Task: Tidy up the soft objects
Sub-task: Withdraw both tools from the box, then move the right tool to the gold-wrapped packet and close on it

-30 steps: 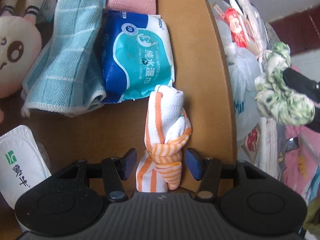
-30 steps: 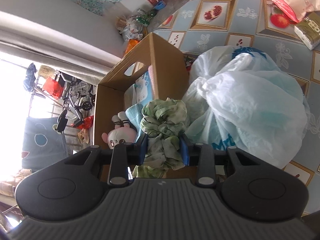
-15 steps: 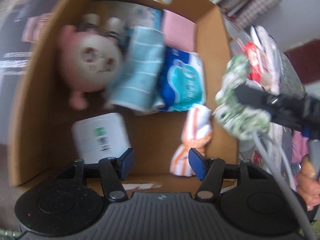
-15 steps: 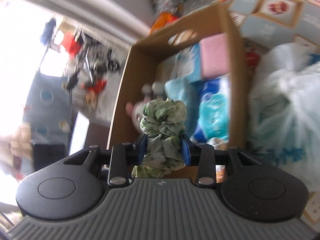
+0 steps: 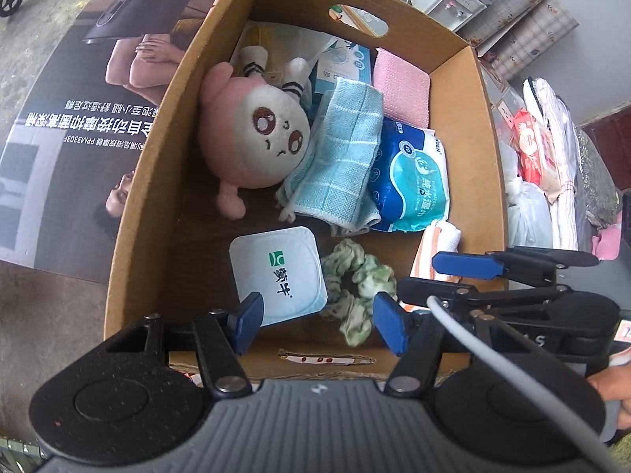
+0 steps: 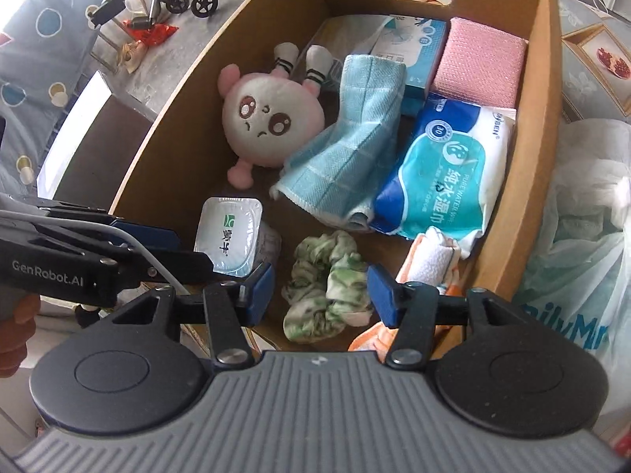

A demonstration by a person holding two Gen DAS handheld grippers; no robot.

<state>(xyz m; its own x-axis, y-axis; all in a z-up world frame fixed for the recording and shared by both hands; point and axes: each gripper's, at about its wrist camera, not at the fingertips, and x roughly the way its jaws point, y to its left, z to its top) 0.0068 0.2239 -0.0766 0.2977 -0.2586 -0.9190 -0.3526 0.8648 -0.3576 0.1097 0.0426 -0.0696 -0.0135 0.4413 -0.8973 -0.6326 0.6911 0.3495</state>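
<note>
The cardboard box [image 6: 528,165] is well filled — plush toy [image 6: 272,126], blue towel [image 6: 355,149], wipes pack [image 6: 445,181], striped cloth [image 6: 430,264]. The green scrunchie [image 6: 327,280] lies on the box floor at 6 o'clock, in line between the pads of the right hand-held gripper [image 6: 319,291], whose jaws are opening, no longer pressing it. The left hand-held gripper [image 5: 315,323] hangs wide and empty. Outside at 3 o'clock, a plastic bag [image 6: 583,236] (contents unclear) may remain.

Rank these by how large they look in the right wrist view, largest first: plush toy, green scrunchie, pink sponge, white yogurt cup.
1. plush toy
2. pink sponge and green scrunchie: look alike, and the scrunchie lies nearer the camera, so unranked
3. white yogurt cup
</note>
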